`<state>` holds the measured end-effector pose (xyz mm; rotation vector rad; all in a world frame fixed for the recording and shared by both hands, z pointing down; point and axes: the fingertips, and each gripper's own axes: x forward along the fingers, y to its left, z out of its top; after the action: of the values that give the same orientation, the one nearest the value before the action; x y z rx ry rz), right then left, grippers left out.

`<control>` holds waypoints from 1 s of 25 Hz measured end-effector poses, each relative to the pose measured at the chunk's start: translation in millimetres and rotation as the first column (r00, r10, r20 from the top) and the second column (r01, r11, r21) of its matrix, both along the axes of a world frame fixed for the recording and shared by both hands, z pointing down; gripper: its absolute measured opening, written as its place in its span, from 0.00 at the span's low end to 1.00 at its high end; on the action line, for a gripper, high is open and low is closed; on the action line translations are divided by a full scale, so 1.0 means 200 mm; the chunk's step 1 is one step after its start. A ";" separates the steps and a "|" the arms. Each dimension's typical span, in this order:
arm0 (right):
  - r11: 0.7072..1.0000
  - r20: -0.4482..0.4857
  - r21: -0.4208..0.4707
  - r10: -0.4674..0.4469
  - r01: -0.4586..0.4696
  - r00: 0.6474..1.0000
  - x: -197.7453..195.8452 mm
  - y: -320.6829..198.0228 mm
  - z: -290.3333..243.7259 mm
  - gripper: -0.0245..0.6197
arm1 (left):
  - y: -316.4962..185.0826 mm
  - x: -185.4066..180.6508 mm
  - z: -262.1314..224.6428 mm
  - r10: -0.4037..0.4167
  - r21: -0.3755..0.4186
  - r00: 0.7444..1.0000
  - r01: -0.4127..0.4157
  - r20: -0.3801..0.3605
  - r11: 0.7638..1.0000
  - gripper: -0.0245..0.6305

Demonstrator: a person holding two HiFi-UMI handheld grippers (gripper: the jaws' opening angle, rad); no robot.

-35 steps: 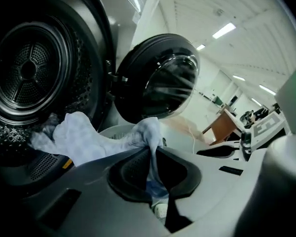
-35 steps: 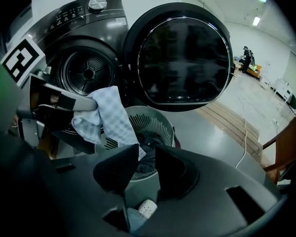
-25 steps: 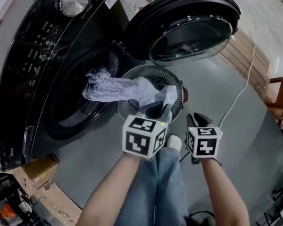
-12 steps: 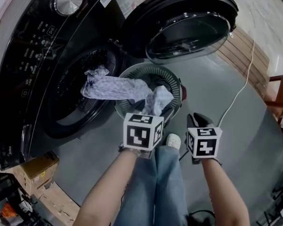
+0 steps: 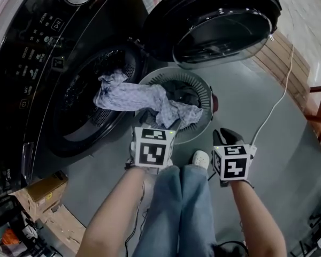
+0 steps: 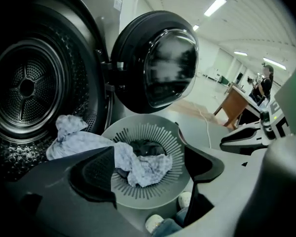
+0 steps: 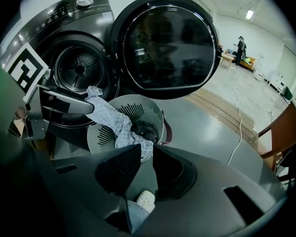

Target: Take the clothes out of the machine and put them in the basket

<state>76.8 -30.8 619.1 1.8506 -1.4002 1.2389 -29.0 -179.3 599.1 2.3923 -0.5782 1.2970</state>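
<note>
Though panel print (image 5: 40, 42) seems illegible, left tongs (image 6: 149, 152) have just opened wide, empty; right tongs (image 7: 147, 149) narrow, empty.

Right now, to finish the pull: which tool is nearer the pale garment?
Left. Left tool, jaws just opening, empty, hangs at the near end of the pale garment; right tool sits farther right.

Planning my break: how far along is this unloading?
Done: a dark garment lies in the grey slotted round basket. In hand: nothing; the left gripper has just been opening its jaws, clear of the pale blue patterned cloth, which bridges the black washing machine's drum and the basket. Left: pull its drum end across.
</note>
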 end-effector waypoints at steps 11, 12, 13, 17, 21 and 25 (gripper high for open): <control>0.999 0.008 -0.006 -0.038 0.039 0.999 -0.10 -0.17 0.06 0.16 | -0.59 -0.35 0.06 -0.042 0.281 0.980 -0.014 0.192 0.960 0.77; 0.999 0.008 -0.005 -0.043 0.043 0.999 -0.10 -0.19 0.06 0.16 | -0.64 -0.37 0.05 -0.043 0.291 0.978 -0.019 0.206 0.956 0.78; 0.999 0.008 -0.004 -0.047 0.047 0.999 -0.11 -0.20 0.05 0.16 | -0.69 -0.40 0.06 -0.040 0.297 0.974 -0.029 0.222 0.954 0.78; 0.998 0.001 0.019 -0.060 0.060 0.998 -0.12 -0.27 0.04 0.16 | -0.86 -0.49 0.14 0.015 0.299 0.947 -0.117 0.321 0.947 0.78; 0.998 0.003 0.034 -0.053 0.053 0.999 -0.15 -0.34 0.06 0.16 | -1.04 -0.60 0.23 -0.014 0.307 0.929 -0.108 0.370 0.945 0.78; 0.998 0.006 0.038 -0.054 0.054 0.999 -0.18 -0.37 0.11 0.16 | -1.19 -0.67 0.34 -0.122 0.278 0.938 0.030 0.323 0.960 0.78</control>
<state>40.2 -104.4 640.9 1.8224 -1.4771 1.2013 -164.0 -417.4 666.2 2.3332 -0.9947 1.7055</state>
